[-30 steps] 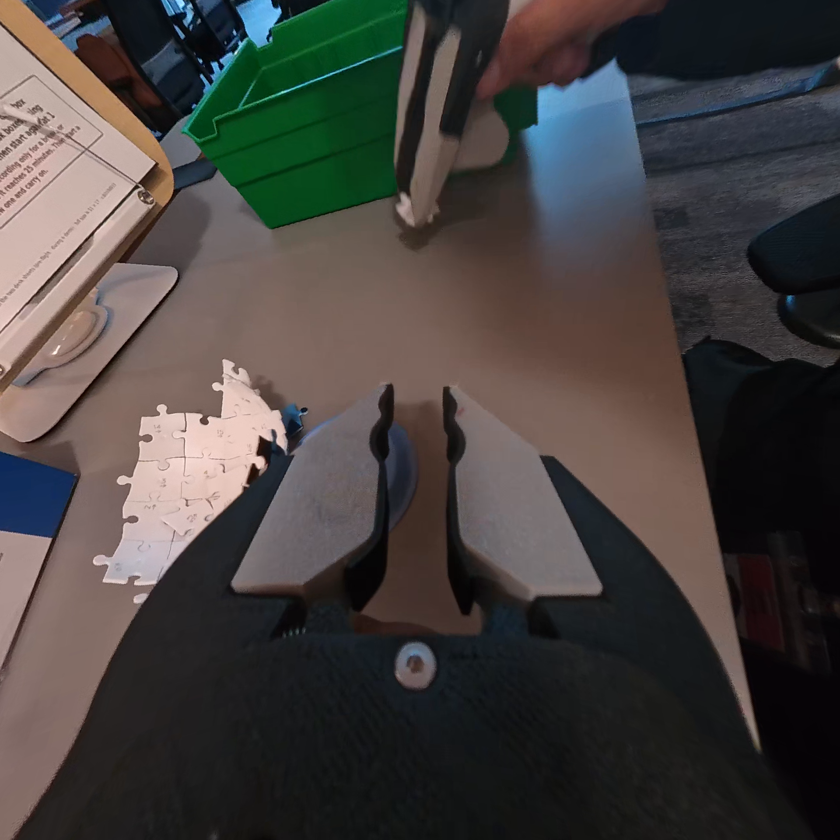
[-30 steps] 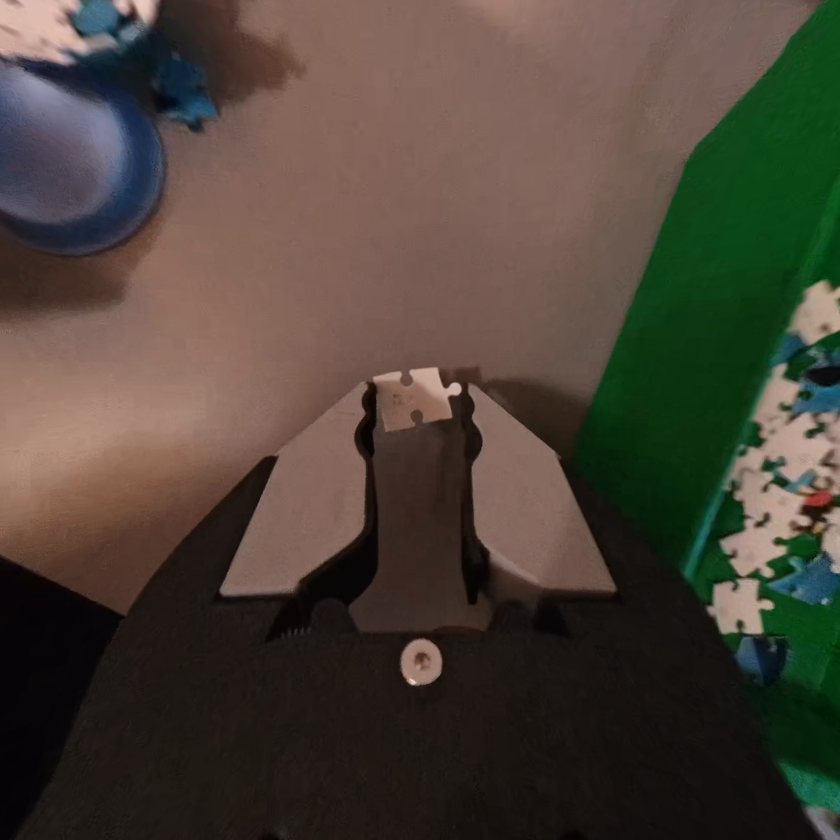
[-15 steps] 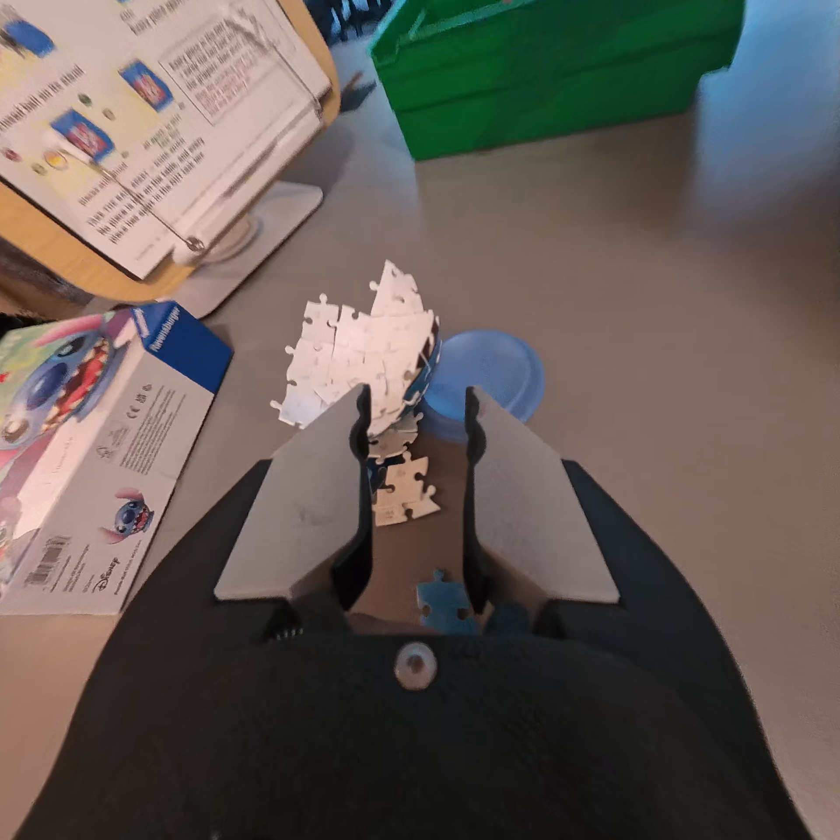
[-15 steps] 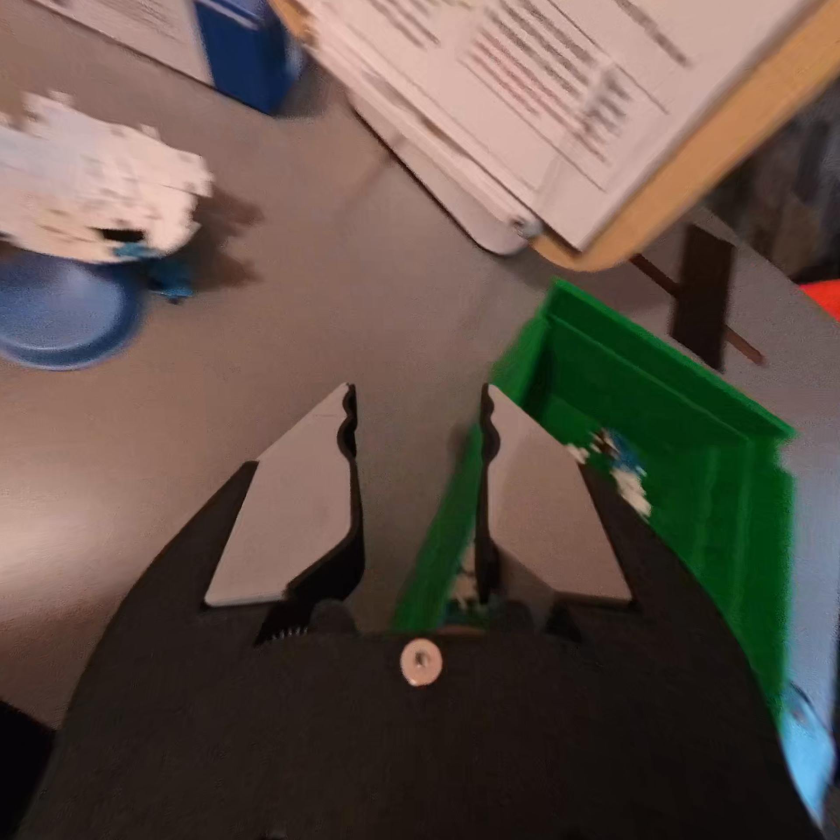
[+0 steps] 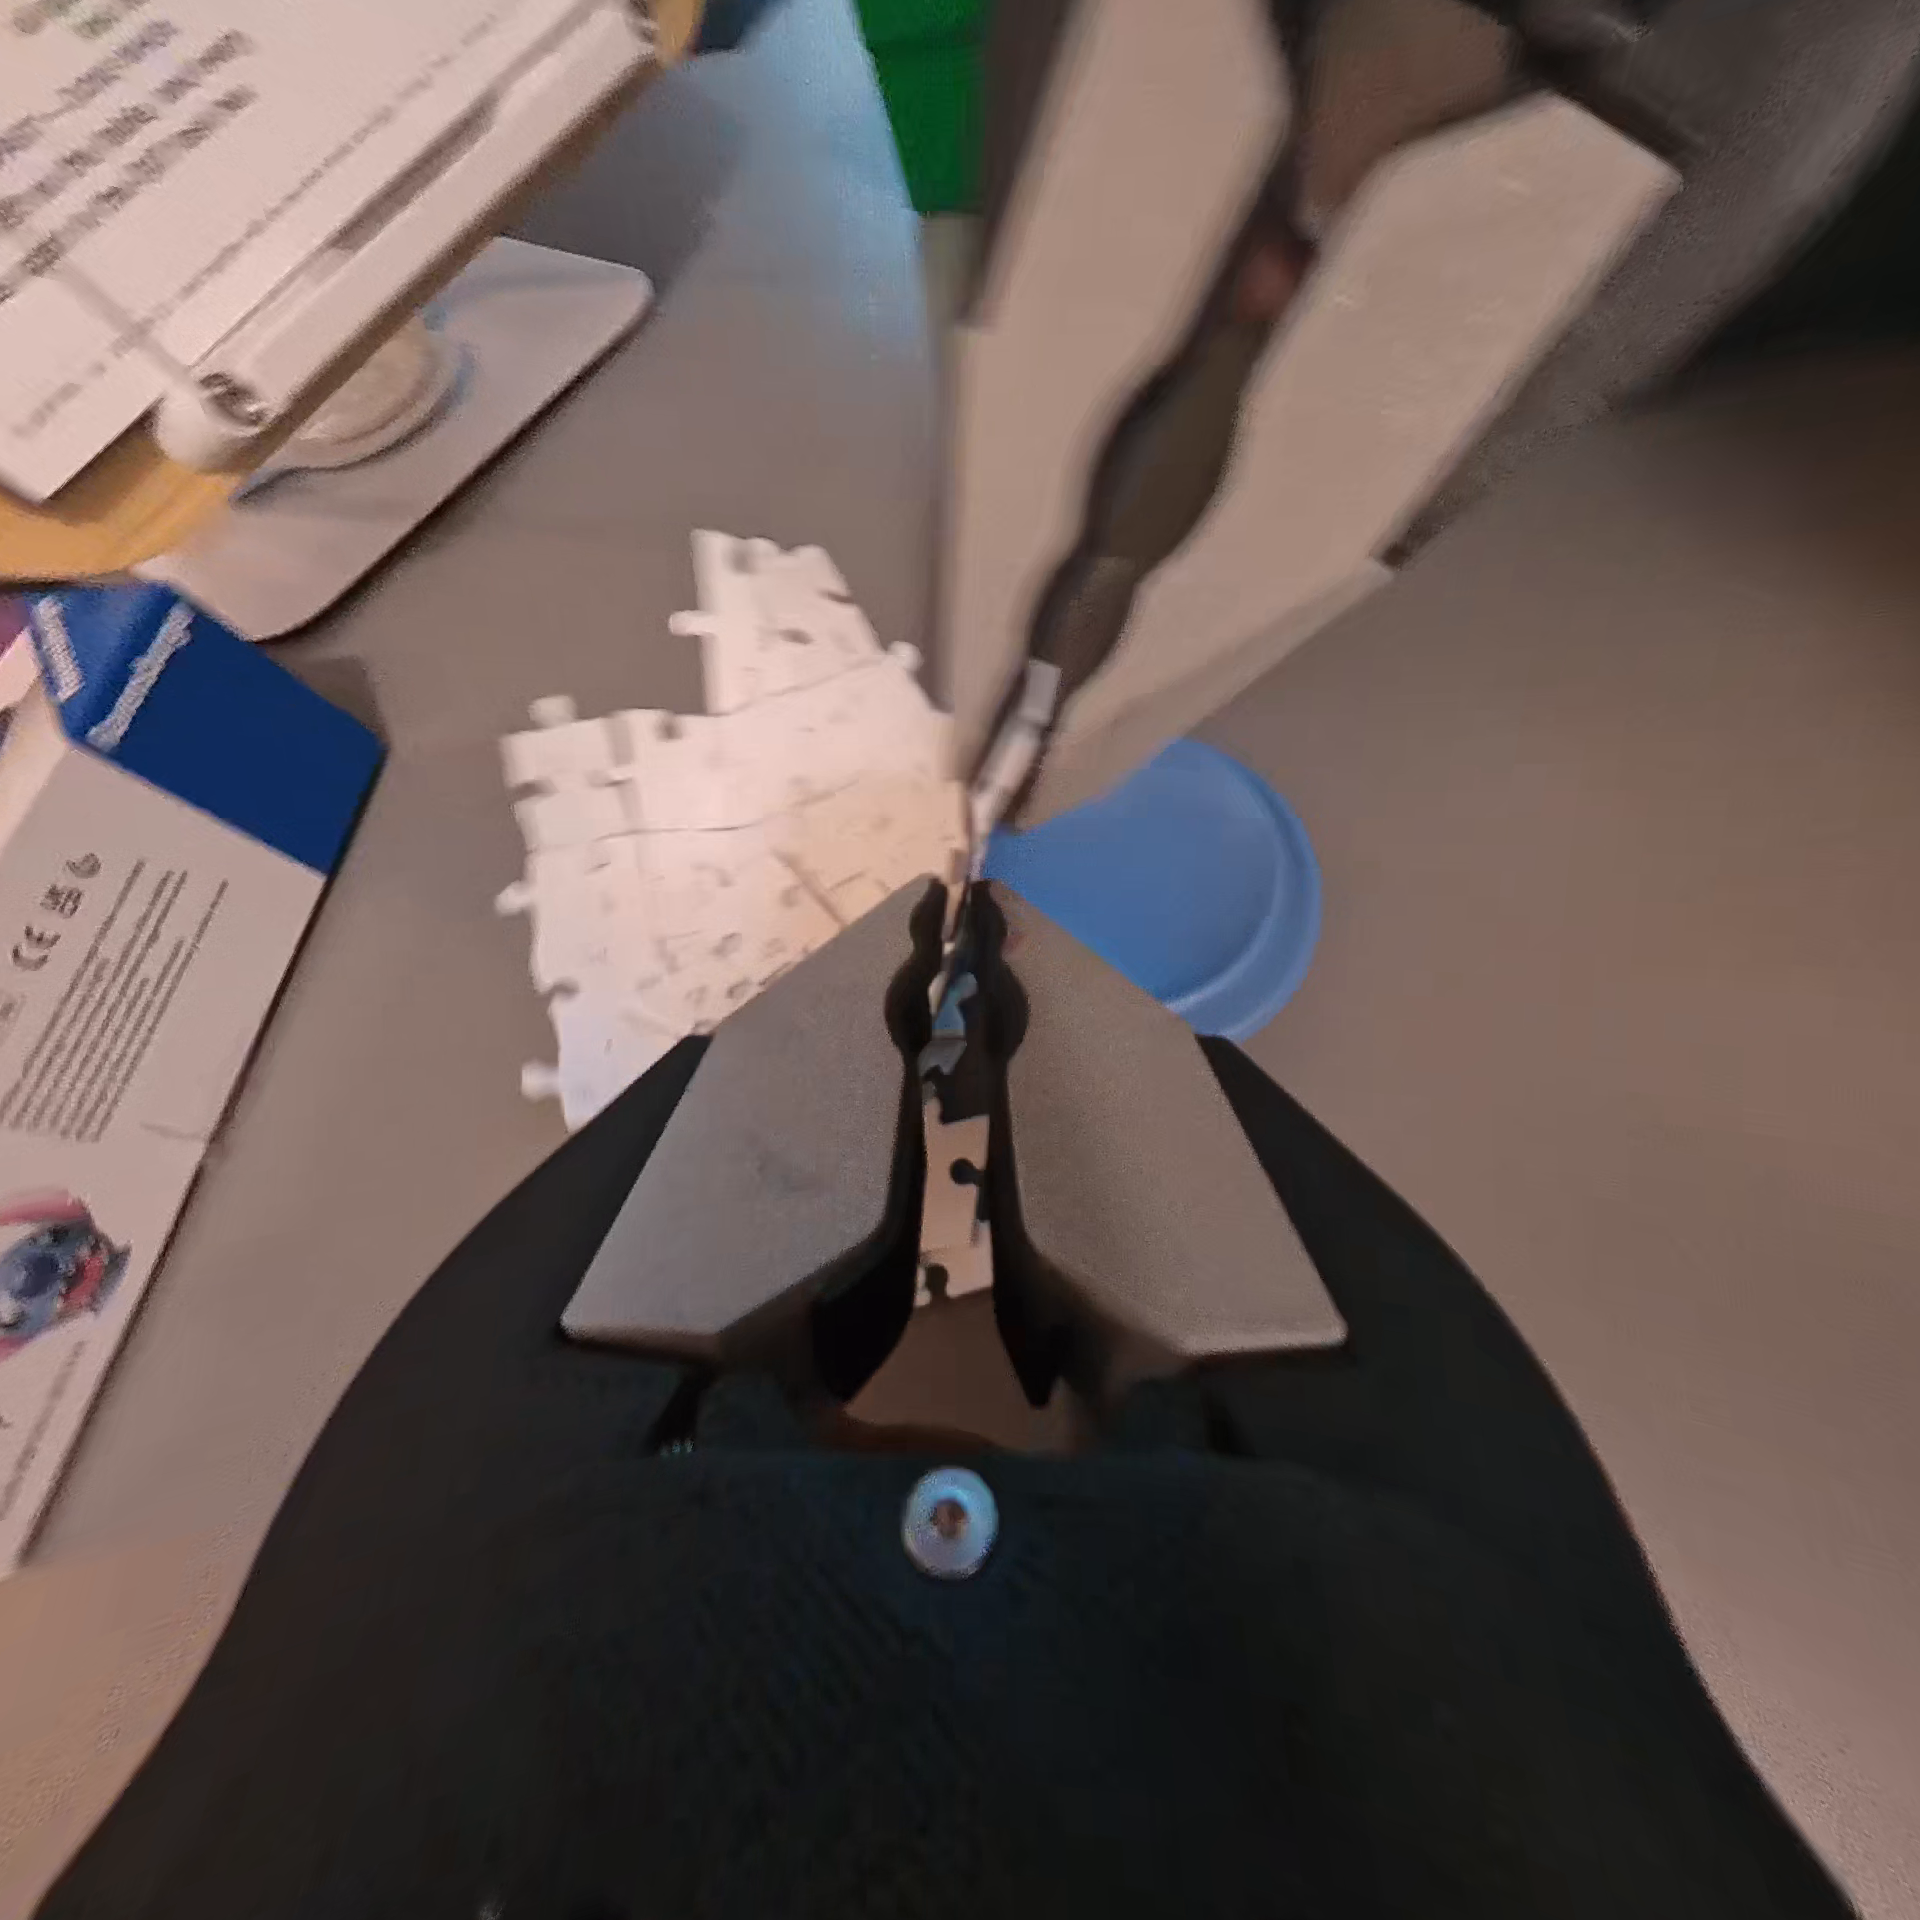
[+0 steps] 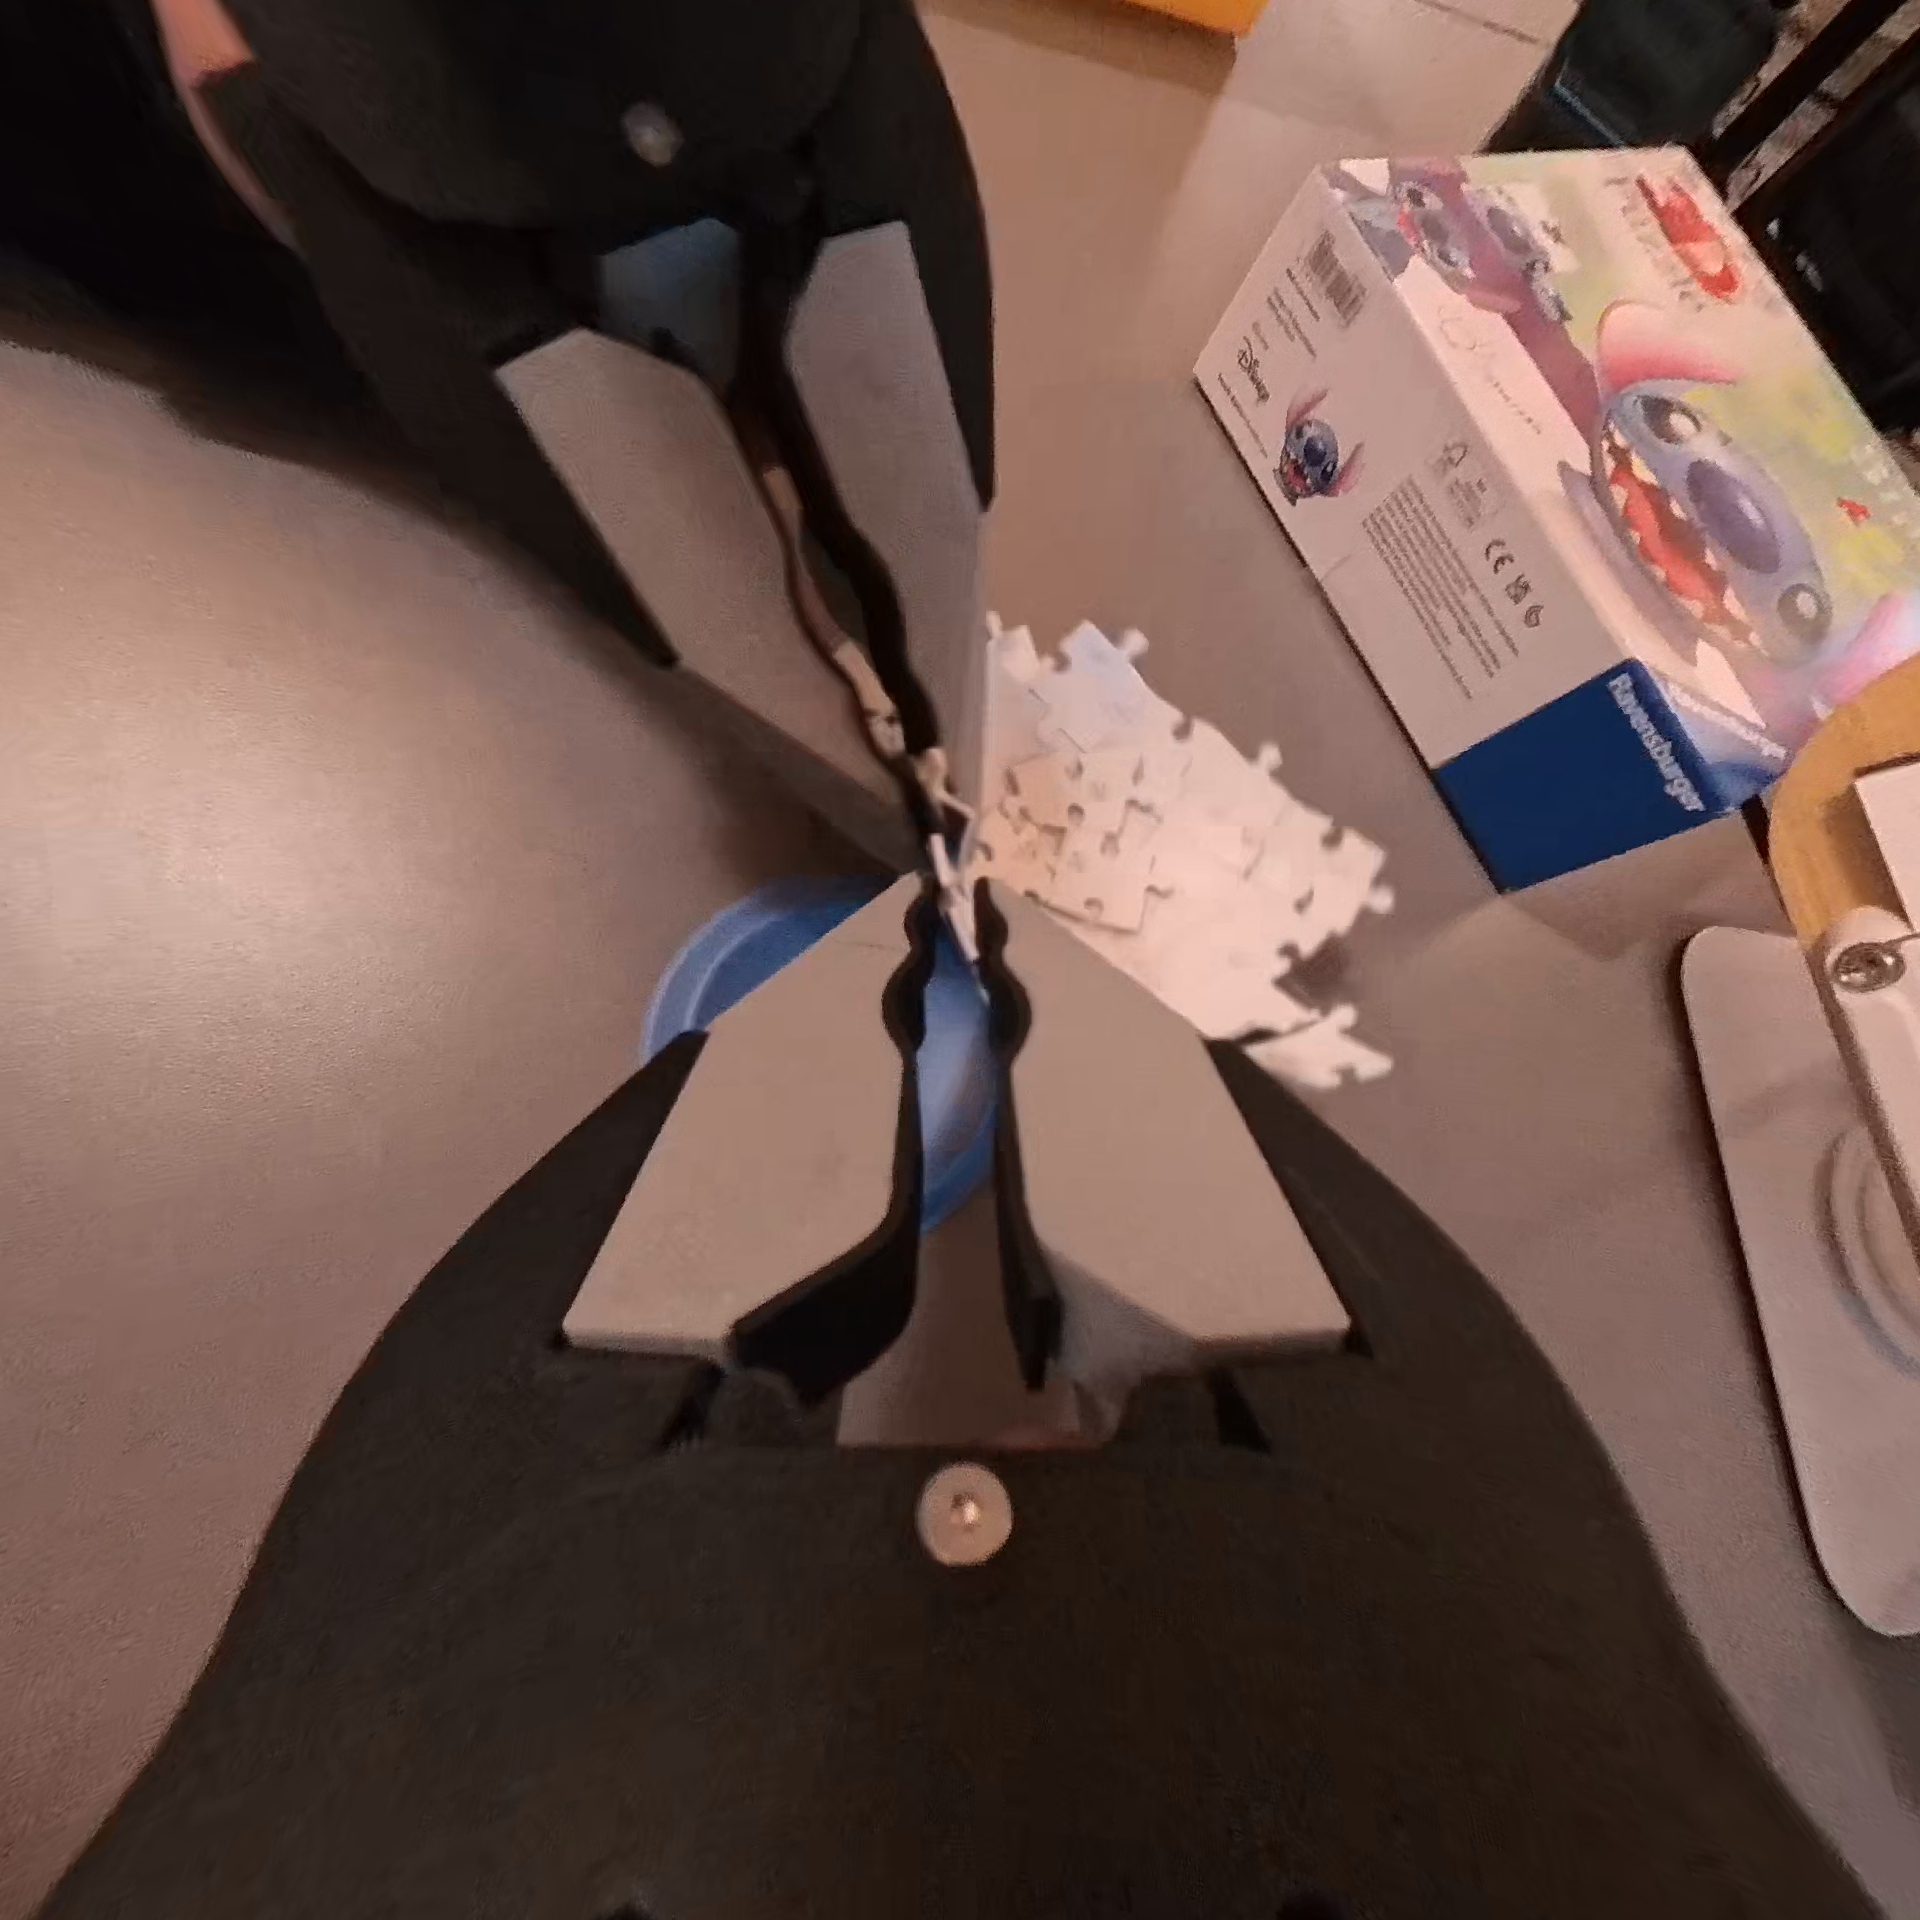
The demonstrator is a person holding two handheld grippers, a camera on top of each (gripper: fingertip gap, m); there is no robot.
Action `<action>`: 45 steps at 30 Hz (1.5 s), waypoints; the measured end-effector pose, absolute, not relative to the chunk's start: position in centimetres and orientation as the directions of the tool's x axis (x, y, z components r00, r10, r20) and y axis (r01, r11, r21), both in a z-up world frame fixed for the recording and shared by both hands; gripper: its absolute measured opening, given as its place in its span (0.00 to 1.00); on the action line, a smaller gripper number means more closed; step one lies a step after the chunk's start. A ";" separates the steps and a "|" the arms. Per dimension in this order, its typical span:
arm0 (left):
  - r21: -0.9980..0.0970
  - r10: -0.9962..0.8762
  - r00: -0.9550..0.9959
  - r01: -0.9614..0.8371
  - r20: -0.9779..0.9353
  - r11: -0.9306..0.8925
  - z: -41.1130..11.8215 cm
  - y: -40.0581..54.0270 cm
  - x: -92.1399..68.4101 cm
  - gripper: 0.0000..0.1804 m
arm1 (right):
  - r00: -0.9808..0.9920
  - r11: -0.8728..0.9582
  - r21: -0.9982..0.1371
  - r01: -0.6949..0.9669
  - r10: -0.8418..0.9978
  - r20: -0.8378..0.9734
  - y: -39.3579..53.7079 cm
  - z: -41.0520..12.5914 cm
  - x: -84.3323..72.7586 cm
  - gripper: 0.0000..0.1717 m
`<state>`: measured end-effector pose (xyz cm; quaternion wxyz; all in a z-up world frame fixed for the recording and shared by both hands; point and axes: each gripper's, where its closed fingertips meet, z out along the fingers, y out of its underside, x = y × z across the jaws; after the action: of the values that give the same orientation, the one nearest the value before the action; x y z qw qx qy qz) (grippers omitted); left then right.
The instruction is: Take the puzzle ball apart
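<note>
Left gripper (image 5: 958,904) pinches the joined white puzzle sheet (image 5: 748,831), right gripper (image 6: 951,904) pinches a blurred white piece (image 6: 961,925), both over a half-hidden blue dish (image 5: 1174,883)

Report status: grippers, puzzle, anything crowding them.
Left gripper shut on joined white puzzle sheet. Right gripper shut on white piece at sheet's edge. Blue dish below; puzzle box beside.

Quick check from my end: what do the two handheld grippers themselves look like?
Both match. The left gripper and right gripper each have a black, textured body that flares wide, with one silver screw at its centre. Each carries two flat grey wedge-shaped fingers tapering to the tips, with wavy black inner edges. No cables or sleeves show.
</note>
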<state>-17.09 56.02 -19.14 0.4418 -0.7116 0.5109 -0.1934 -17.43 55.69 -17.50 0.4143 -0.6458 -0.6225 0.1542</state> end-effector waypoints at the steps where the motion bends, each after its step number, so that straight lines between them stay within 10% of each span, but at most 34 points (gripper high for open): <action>1: -0.853 -0.899 0.426 -0.504 -0.105 -0.139 -18.6 56.1 -17.1 0.01 | 0.190 0.154 -0.738 0.657 0.914 0.359 55.5 -17.0 -17.6 0.00; 5: -0.870 -0.868 0.495 -0.446 -0.042 -0.212 -18.0 57.3 -17.8 0.01 | 0.195 0.263 -0.705 0.658 0.846 0.496 55.0 -16.3 -17.6 0.00; 11: -0.848 -0.939 0.298 -0.530 -0.170 -0.015 -18.3 53.8 -15.7 0.00 | 0.239 -0.059 -0.848 0.526 0.968 0.081 55.2 -15.4 -16.1 0.00; 21: -0.759 -0.848 0.288 -0.624 -0.444 0.186 -18.3 54.9 -15.9 0.01 | 0.130 -0.038 -0.859 0.511 0.991 0.033 53.6 -17.1 -17.5 0.06; 32: -0.817 -0.882 0.345 -0.571 -0.321 0.074 -18.2 55.2 -16.4 0.01 | 0.146 -0.182 -0.905 0.386 0.980 -0.135 54.2 -15.7 -17.0 0.00; 37: -0.894 -0.891 0.453 -0.411 -0.031 -0.177 -17.4 56.1 -16.8 0.00 | 0.190 0.138 -0.895 0.425 0.953 0.237 54.5 -14.4 -16.5 0.00; 45: -0.846 -0.905 0.329 -0.529 -0.270 0.060 -18.2 54.2 -16.6 0.00 | 0.440 -0.001 -0.956 0.294 0.888 0.134 58.4 -10.1 -12.2 0.00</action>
<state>-16.56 54.23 -18.15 0.4820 -0.6573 0.5455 -0.1949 -12.24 58.44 -10.11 0.5426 -0.6526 -0.4527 0.2735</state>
